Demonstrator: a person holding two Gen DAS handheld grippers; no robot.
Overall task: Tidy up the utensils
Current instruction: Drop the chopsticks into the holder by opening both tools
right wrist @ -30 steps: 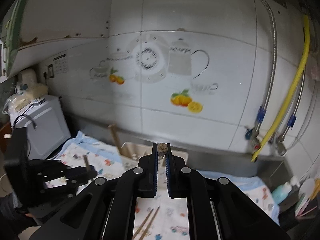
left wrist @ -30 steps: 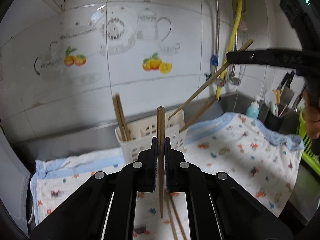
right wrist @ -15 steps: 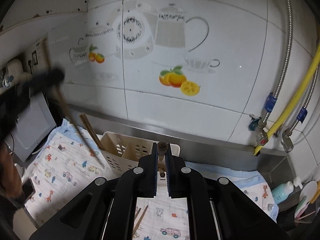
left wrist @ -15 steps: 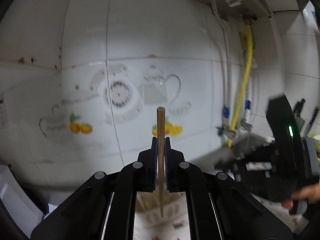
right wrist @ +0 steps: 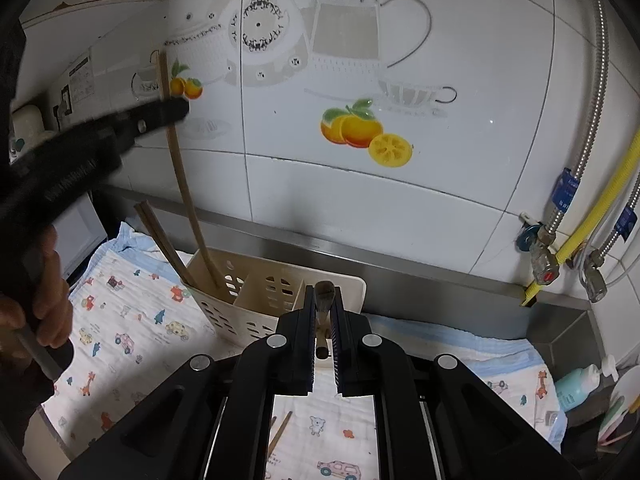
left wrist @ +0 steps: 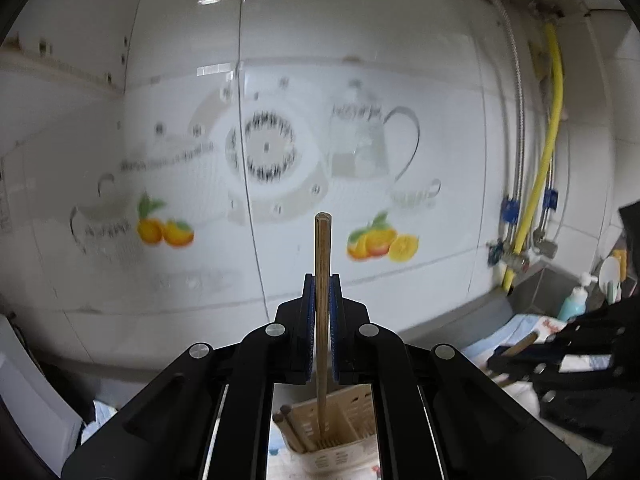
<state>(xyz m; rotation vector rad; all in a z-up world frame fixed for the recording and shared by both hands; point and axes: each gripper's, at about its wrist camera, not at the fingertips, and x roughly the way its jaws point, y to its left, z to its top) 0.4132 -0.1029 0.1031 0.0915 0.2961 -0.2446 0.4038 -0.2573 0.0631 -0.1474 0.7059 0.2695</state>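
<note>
A white tiled wall (right wrist: 320, 208) fills the space ahead of the jaws, printed with a teapot decal (right wrist: 348, 32) high above them and an orange-fruit decal (right wrist: 362, 132) just above and to their right. A yellow hose (right wrist: 600, 208) and a braided metal hose (right wrist: 596, 80) run down the wall far right of the jaws. A cartoon-print cloth (right wrist: 132, 320) spreads below and to both sides of the jaws. A teal pump bottle (right wrist: 576, 386) stands low at far right. A steel ledge (right wrist: 440, 280) runs along the wall's foot.
</note>
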